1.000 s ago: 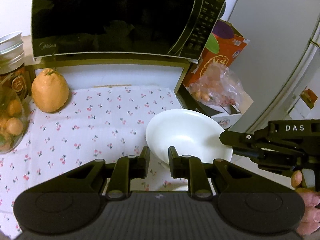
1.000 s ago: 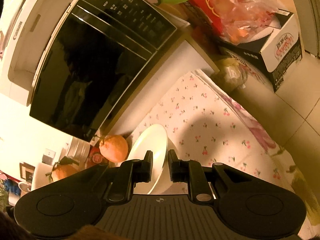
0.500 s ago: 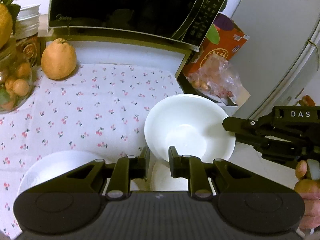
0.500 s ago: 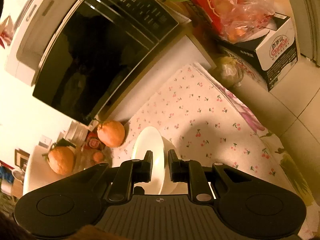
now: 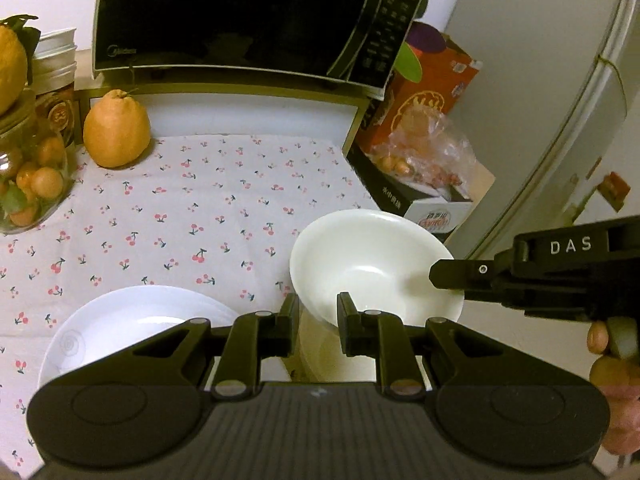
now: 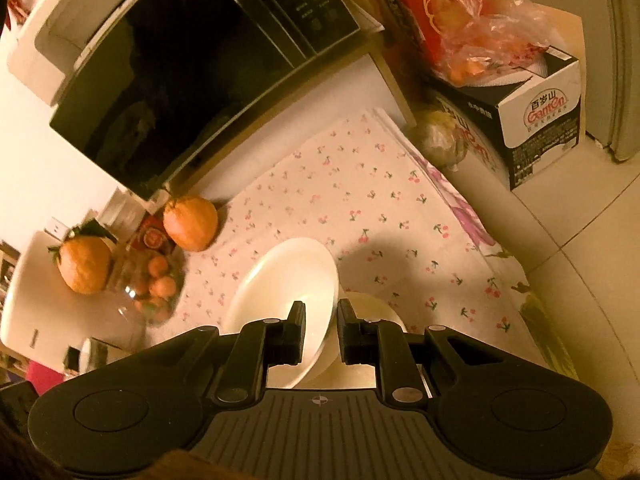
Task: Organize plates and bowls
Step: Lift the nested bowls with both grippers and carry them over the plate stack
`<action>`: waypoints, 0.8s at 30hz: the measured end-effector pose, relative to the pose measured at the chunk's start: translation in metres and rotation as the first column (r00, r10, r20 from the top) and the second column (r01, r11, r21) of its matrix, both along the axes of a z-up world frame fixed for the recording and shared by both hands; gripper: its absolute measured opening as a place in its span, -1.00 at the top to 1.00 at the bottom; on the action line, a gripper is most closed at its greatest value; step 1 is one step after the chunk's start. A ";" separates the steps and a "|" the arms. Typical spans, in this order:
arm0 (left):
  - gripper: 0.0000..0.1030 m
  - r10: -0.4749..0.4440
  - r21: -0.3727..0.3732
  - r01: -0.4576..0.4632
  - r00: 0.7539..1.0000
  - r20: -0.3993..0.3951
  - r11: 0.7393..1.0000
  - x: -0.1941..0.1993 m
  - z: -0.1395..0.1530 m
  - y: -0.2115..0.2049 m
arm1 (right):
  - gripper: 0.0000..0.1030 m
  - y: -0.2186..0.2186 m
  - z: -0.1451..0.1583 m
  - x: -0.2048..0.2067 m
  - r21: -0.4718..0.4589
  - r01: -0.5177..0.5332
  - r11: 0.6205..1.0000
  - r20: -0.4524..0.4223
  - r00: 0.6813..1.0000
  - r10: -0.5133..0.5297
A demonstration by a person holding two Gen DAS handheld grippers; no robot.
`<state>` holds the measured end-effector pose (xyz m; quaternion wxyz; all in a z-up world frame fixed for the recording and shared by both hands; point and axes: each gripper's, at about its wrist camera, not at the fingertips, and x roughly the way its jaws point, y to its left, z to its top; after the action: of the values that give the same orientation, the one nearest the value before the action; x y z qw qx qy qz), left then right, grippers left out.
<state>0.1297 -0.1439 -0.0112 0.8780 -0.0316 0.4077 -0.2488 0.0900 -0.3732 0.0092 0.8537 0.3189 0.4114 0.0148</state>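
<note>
White bowl [image 5: 372, 264] tilted beside plate [image 5: 132, 320]

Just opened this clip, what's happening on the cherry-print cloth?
A person is sorting white dishes with hand-held tongs. The right tongs are shut on the rim of a white bowl and hold it tilted above a second bowl on the cloth. The left tongs sit nearly closed just in front of that rim; whether they grip it cannot be told. A white plate lies on the cloth to the left of the bowls, apart from them.

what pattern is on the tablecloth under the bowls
Small red cherries on white tablecloth; clearest in the left wrist view.
</note>
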 end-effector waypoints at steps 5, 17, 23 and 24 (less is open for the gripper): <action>0.65 -0.016 0.035 0.016 1.000 0.014 0.999 -0.004 -0.004 -0.003 | 0.67 0.001 -0.003 -0.001 -0.017 -0.011 1.000 -0.019 1.000 0.010; 0.65 -0.043 0.083 0.042 0.999 0.007 0.996 -0.009 -0.012 -0.008 | 0.66 0.002 -0.016 0.002 -0.044 -0.028 0.999 -0.095 0.995 0.023; 0.65 -0.055 0.105 0.056 0.998 -0.007 0.993 -0.010 -0.018 -0.012 | 0.64 0.004 -0.022 0.002 -0.062 -0.035 0.997 -0.121 0.992 0.028; 0.65 -0.057 0.108 0.058 0.998 -0.007 0.993 -0.010 -0.018 -0.012 | 0.64 0.004 -0.022 0.003 -0.063 -0.036 0.997 -0.123 0.992 0.028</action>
<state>0.1200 -0.1561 -0.0292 0.8701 0.0271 0.4231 -0.2514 0.0926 -0.3693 -0.0123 0.8366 0.2844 0.4681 -0.0044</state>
